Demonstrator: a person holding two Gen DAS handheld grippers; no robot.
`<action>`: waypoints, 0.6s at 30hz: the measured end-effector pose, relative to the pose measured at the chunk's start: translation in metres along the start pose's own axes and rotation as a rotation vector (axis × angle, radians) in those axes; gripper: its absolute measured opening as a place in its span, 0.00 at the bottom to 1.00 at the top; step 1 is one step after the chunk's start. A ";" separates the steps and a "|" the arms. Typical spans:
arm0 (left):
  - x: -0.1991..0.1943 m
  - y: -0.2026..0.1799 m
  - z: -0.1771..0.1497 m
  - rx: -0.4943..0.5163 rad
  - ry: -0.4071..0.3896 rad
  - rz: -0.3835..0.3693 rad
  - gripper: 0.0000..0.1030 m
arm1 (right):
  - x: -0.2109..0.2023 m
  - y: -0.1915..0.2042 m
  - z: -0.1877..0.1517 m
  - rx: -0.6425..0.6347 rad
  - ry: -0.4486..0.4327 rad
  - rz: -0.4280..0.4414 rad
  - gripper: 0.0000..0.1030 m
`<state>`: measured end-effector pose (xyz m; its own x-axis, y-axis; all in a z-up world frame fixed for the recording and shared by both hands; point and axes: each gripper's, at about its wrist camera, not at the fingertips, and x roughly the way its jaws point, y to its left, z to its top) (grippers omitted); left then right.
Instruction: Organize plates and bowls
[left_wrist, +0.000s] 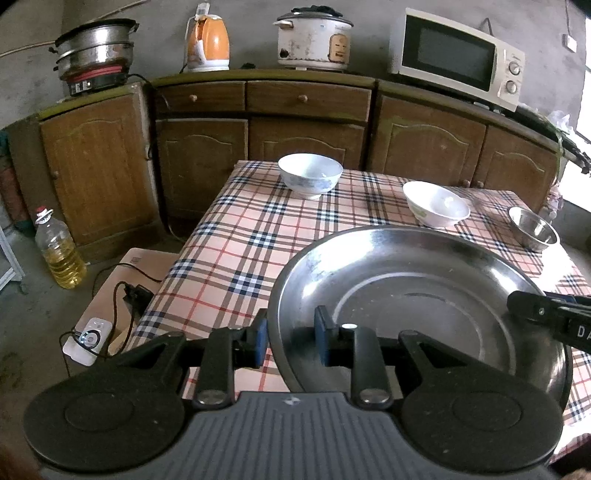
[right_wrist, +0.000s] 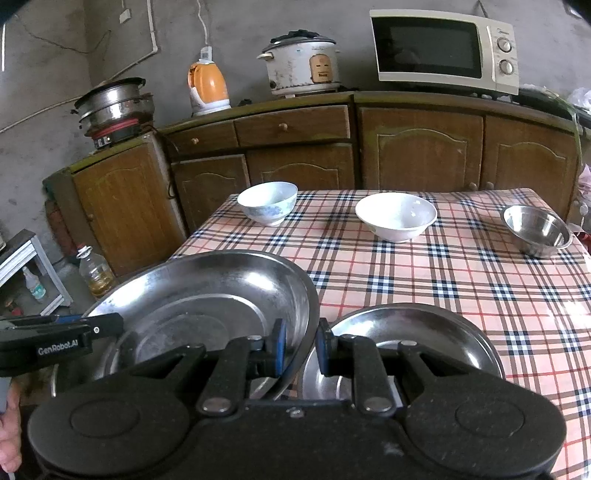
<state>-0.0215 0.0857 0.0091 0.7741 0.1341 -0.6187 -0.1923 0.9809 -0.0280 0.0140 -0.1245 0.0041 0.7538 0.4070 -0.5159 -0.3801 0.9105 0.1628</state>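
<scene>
Both grippers clamp opposite rims of the big pan (right_wrist: 207, 295): left gripper (left_wrist: 291, 334) on its left edge, right gripper (right_wrist: 300, 349) on its right, probably sharing the weight of a wide load. The pan hangs over the table's (right_wrist: 480, 288) near-left corner, just beside a smaller pan (right_wrist: 413, 328). Three bowls (right_wrist: 267, 203) (right_wrist: 396, 216) (right_wrist: 537, 229) line the far edge, leaving the middle open.

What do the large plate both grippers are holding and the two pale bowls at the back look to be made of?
Large plate: likely stainless steel, given its mirror-like grey sheen with scuffs. Blue-patterned bowl and white bowl: probably glazed ceramic, opaque and glossy with a foot ring, though melamine can't be excluded.
</scene>
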 end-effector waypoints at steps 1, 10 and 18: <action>0.000 0.000 0.000 0.001 0.000 -0.002 0.25 | 0.000 0.000 0.000 0.000 0.000 -0.002 0.22; 0.000 -0.003 -0.001 0.006 0.001 -0.010 0.25 | -0.002 -0.002 -0.001 0.001 0.000 -0.006 0.22; 0.002 -0.006 -0.002 0.009 0.003 -0.014 0.25 | -0.005 -0.008 -0.005 0.006 0.001 -0.015 0.22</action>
<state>-0.0202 0.0793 0.0066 0.7747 0.1201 -0.6208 -0.1760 0.9839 -0.0293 0.0110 -0.1342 0.0008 0.7587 0.3932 -0.5194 -0.3653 0.9170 0.1604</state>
